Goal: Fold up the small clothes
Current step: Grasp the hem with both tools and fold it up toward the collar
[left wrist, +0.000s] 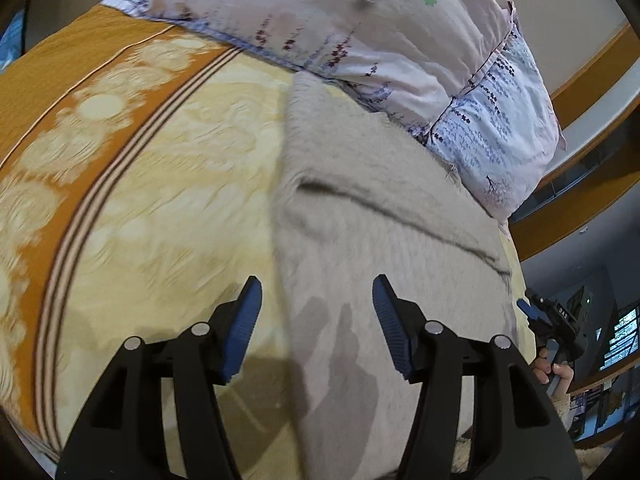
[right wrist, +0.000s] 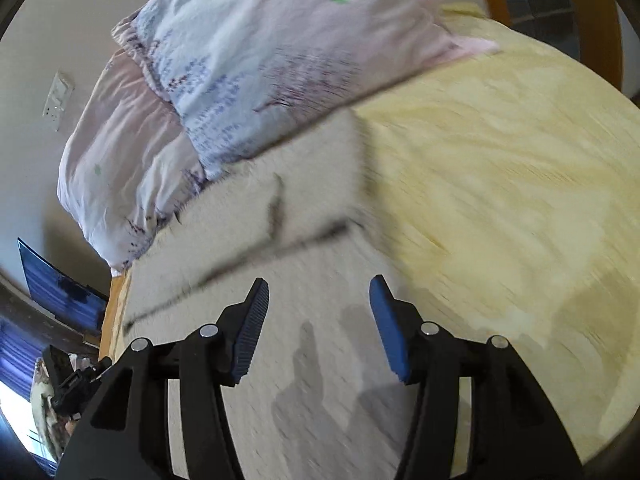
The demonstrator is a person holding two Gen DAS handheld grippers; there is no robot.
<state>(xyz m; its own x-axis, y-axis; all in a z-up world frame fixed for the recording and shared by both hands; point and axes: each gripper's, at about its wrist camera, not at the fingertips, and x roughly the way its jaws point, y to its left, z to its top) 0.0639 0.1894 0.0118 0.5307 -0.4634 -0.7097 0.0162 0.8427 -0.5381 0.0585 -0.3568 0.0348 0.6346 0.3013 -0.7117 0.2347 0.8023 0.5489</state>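
A fuzzy pale grey garment (left wrist: 376, 216) lies spread on the yellow bedspread (left wrist: 192, 184), with a dark fold line across it. It also shows in the right wrist view (right wrist: 288, 312), blurred by motion. My left gripper (left wrist: 317, 300) is open and empty, hovering over the garment's left edge. My right gripper (right wrist: 319, 300) is open and empty above the garment's right part. The right gripper also shows at the far right of the left wrist view (left wrist: 524, 308).
Pink and blue floral pillows (left wrist: 400, 40) lie at the head of the bed, touching the garment's far edge; they show in the right wrist view (right wrist: 240, 64) too. An orange patterned band (left wrist: 80, 120) runs along the bedspread's left. A wooden bed frame (left wrist: 592, 80) curves at right.
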